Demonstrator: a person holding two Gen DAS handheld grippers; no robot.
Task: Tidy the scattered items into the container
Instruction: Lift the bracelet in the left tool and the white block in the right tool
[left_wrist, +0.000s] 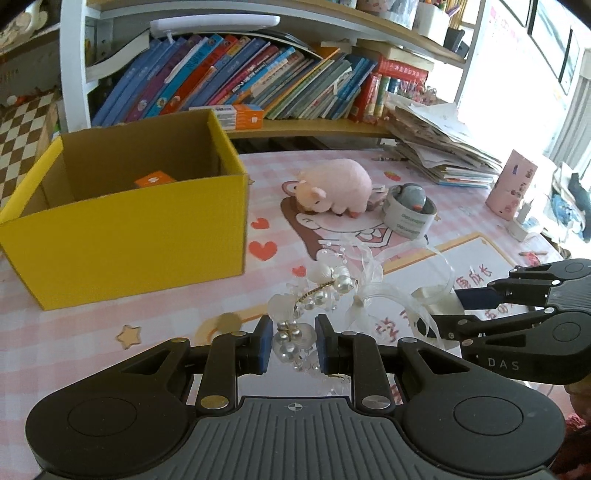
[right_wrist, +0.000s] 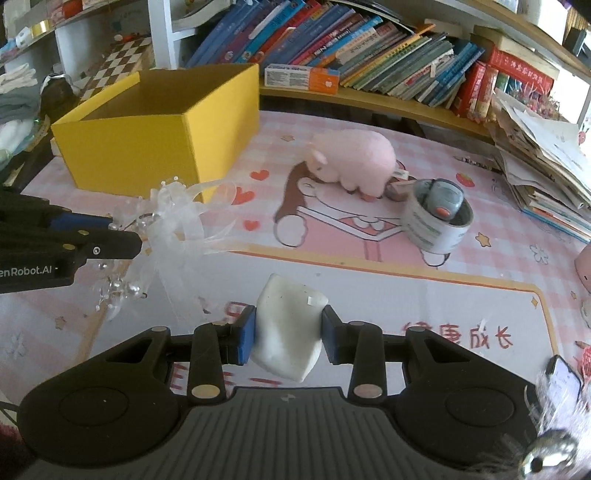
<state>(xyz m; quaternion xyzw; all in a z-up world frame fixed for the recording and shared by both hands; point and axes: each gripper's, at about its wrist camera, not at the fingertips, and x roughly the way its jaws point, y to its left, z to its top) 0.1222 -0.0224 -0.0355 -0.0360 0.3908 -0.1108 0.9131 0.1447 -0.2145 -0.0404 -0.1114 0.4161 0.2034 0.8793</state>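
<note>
The white pearl-and-ribbon hair ornament (left_wrist: 332, 291) looks light, floppy and fragile: thin wire stems, glassy petals and sheer ribbon loops would likely bend or snag if squeezed hard, so the bead cluster at its near end seems the safest place to hold. The left gripper (left_wrist: 291, 343) has its blue-padded jaws narrowed around exactly that pearl cluster, apparently pinching it, with the rest of the ornament trailing forward over the pink cartoon-print table (left_wrist: 110, 314). The soft white folded cloth pad (right_wrist: 288, 336) appears limp and squashy, unlikely to slip or break, and can be taken anywhere across its width. The right gripper (right_wrist: 288, 332) is closed partway onto it, a pad pressing each side, holding it just above the table. The open yellow cardboard box (left_wrist: 122, 221) stands to the left, well apart from both items, with a small orange carton (left_wrist: 155, 180) already inside. A pink plush pig (left_wrist: 332, 188) and a tape roll (left_wrist: 408, 214) lie beyond.
</note>
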